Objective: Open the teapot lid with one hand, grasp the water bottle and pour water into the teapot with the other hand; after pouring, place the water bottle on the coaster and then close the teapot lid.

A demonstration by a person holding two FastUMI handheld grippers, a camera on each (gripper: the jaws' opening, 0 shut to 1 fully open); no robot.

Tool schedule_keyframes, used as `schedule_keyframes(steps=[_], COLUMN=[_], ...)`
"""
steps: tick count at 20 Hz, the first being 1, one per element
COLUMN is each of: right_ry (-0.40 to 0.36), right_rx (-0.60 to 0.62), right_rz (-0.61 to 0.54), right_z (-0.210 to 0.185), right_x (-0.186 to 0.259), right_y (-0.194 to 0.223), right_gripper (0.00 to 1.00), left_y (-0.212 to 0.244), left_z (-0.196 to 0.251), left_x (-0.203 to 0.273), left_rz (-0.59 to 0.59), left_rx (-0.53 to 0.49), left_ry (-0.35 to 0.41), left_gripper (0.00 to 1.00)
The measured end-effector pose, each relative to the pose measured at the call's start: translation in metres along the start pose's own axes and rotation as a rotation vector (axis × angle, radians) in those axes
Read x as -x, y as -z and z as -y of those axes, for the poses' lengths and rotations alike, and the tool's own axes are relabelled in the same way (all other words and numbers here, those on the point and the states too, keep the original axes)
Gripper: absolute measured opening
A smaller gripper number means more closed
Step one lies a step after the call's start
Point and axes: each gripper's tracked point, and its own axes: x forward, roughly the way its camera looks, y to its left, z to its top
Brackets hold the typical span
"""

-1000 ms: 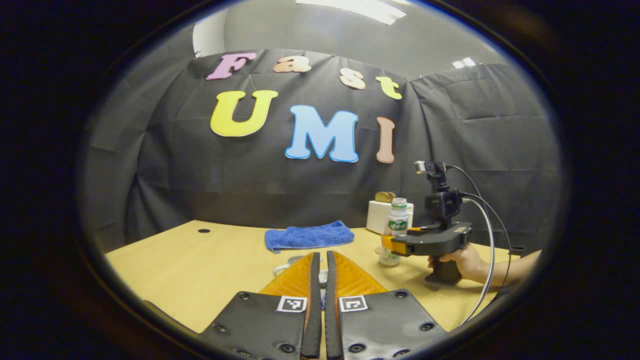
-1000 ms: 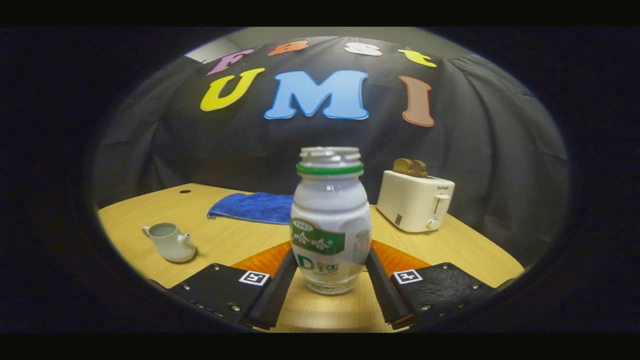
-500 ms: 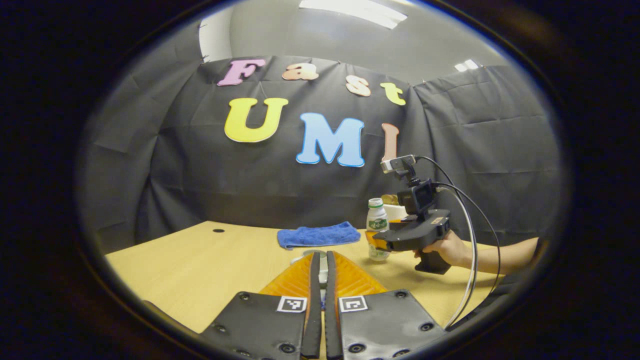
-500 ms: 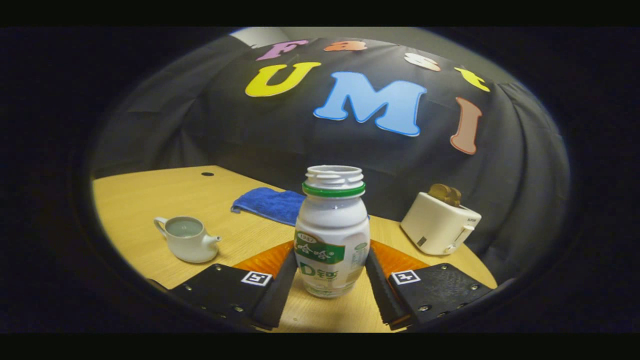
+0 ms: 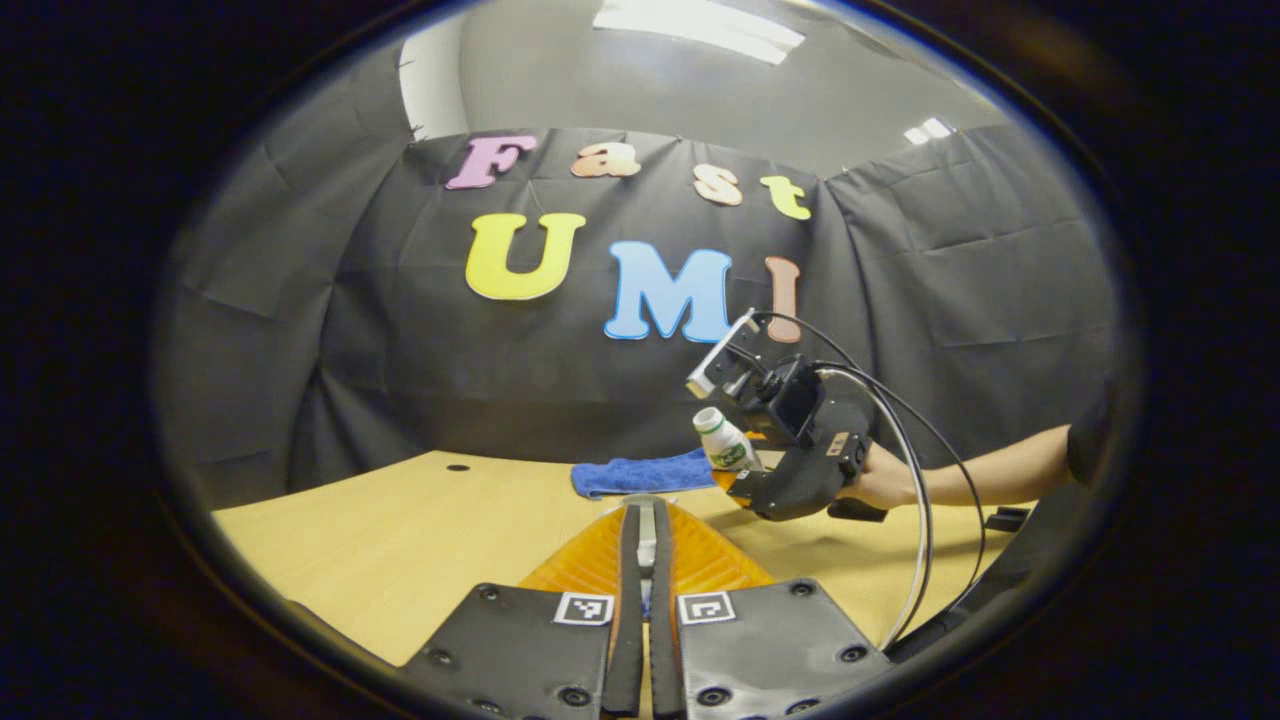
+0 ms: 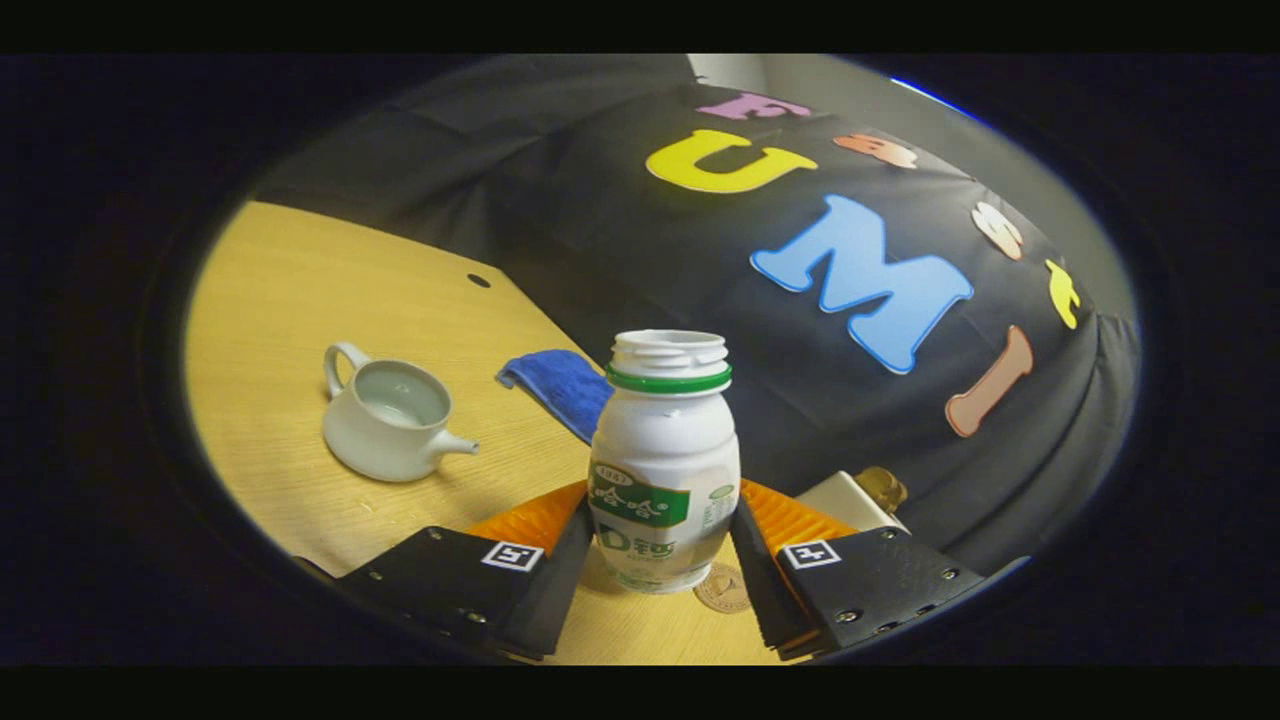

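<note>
Landmark: teapot (image 6: 390,420).

1. Teapot: stands on table (image 6: 290,300), mouth open, no lid on it; spout points toward the bottle side. Blue cloth (image 6: 560,385) lies behind it, toaster (image 6: 850,495) well off past the bottle.
2. R gripper (image 6: 660,545): fingers closed onto water bottle (image 6: 665,470), one each side of the lower body, both pressing. Bottle is uncapped, lifted clear of table and leaning toward the teapot, as seen in the left gripper view (image 5: 725,440). Not yet over the teapot mouth; no water seen leaving the neck.
3. Coaster (image 6: 722,590): on table under/behind the bottle, far side from the teapot; nothing on it.
4. L gripper (image 5: 645,570): fingers nearly together w/ a small pale item (image 5: 647,525) in the narrow gap. Probably the lid, but cannot tell for sure, nor whether both fingers press on it.

Step in hand (judged): bottle in transit near the teapot; water level can't be read, so fits either run-in to pour or pull-back after it.

Next move needs: steady squeeze on the bottle, no slip or spill; L gripper kept clear of the teapot mouth.
</note>
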Motion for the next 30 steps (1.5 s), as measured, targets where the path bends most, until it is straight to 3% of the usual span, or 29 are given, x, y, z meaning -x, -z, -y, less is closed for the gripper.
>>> schedule_keyframes(steps=[10,17,18,19,30], right_ry=[-0.010,-0.011,-0.006,-0.002,0.006], right_rx=[0.282,0.386,0.405,0.427,0.619], right_rz=[0.020,0.008,0.005,0.001,-0.022], right_z=[-0.022,-0.031,-0.029,-0.030,-0.024], right_x=[-0.001,-0.010,-0.012,-0.014,-0.024], right_y=[-0.012,-0.011,-0.011,-0.010,-0.012], right_gripper=[0.72,0.72,0.57,0.72,0.72], left_y=[0.014,0.011,0.012,0.013,0.014], left_z=[-0.012,-0.020,-0.020,-0.020,-0.022], left_x=[0.014,0.015,0.015,0.015,0.016], left_rz=[-0.025,-0.021,-0.022,-0.024,-0.030], left_rx=[-0.012,-0.015,-0.016,-0.016,-0.024], left_ry=[-0.044,-0.061,-0.062,-0.063,-0.070], left_gripper=[0.13,0.13,0.13,0.13,0.13])
